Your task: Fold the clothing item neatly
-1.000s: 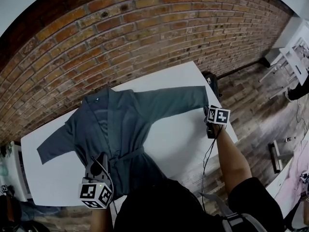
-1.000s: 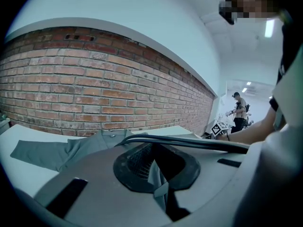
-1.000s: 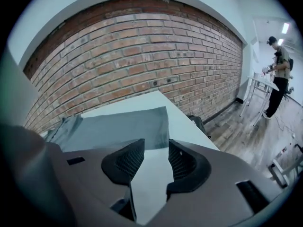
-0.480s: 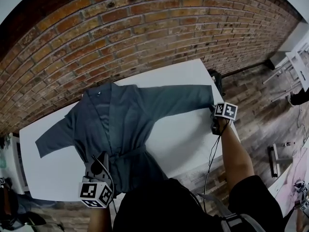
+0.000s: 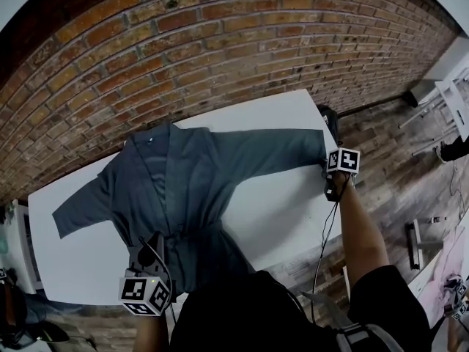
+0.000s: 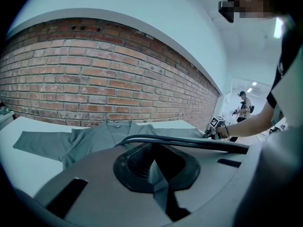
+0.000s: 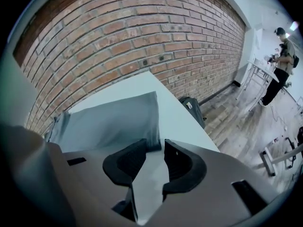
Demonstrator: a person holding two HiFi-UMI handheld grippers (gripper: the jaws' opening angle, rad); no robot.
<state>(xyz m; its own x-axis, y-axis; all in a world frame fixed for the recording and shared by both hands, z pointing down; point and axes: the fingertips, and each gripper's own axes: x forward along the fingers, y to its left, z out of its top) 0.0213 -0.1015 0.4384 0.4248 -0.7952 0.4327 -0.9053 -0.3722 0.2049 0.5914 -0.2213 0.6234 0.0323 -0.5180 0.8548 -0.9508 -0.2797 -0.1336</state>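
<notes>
Robe [image 5: 190,182] flat on table [image 5: 278,211], left tool [image 6: 152,162] pinching hem [image 5: 179,266], right tool [image 7: 155,149] open, closing at cuff [image 7: 150,126]

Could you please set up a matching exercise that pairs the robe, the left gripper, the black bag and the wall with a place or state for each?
1. robe
2. left gripper
3. black bag
4. wall

A. on the floor beside the table
B. red brick
C. spread out on the table
D. fingers shut on the robe's lower edge

Pairs: 1-C; 2-D; 3-A; 4-B
</notes>
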